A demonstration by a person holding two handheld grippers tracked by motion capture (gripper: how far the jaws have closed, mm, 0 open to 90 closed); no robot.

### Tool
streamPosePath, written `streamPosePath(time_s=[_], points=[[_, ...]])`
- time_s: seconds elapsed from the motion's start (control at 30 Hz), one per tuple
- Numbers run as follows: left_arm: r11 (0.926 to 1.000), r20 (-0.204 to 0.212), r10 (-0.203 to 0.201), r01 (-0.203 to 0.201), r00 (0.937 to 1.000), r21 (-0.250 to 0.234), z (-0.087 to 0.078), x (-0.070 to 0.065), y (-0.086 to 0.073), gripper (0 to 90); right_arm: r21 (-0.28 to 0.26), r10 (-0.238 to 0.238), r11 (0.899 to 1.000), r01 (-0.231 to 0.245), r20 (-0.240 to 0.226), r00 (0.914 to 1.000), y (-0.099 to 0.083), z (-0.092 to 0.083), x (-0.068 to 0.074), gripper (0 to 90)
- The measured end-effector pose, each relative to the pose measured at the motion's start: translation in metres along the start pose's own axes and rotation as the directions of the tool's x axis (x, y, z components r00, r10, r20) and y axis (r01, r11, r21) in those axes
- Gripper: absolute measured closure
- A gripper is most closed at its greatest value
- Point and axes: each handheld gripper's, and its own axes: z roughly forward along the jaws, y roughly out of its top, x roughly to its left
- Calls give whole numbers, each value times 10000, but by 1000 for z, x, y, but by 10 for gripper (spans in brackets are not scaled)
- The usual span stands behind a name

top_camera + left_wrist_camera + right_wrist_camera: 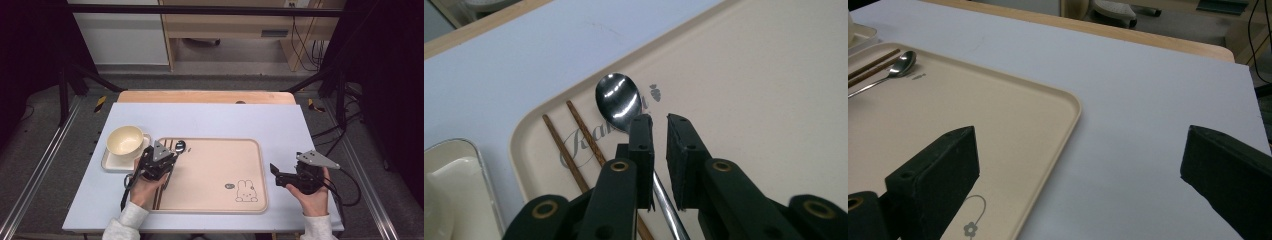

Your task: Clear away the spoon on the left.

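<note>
**Spoon lying on the tray, left gripper just above it**

A pale blue mat (pixel 210 117) is covering a wooden table (pixel 205 96), which is standing on a grey floor between dark frame rails. A beige tray (pixel 215 197) with a rabbit drawing is sitting on the mat. To its left, a cream bowl (pixel 125 140) is resting in a small dish (pixel 111 164).

The spoon (pixel 618 100) is lying at the tray's left end, beside two brown chopsticks (pixel 583 135). The left gripper (pixel 660 125) is hovering over the spoon's handle with its jaws narrowly parted, nothing pinched between them. The right gripper (pixel 274 172) is resting over the mat to the right of the tray, its jaws spread wide and empty.

In the high view, the left hand is covering most of the spoon handle and chopsticks. In the left gripper view, the bowl and dish are being cut off by the frame edge, and the tray's printed lettering is too partly covered to read.
</note>
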Motion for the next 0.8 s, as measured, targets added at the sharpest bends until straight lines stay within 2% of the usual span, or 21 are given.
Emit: streamPosePath(time_s=[0.33,0.5,0.6,0.8], points=[[9974,-41,-315,311,9995,-654,-34,9,-5,694,11,-2,10000,2,96,10000,0,0,-1,26],[9980,31,-313,315,9995,-546,-45,15,-10,585,35,84,10000,-84,85,9999,-1,0,-2,27],[9970,-22,-492,490,9988,-593,-50,21,-12,537,-5,54,10000,-54,129,9999,-1,-1,-3,26],[9945,-356,-671,639,9971,-833,-60,33,-12,454,-32,122,9999,-122,171,9998,-1,-1,-4,27]])
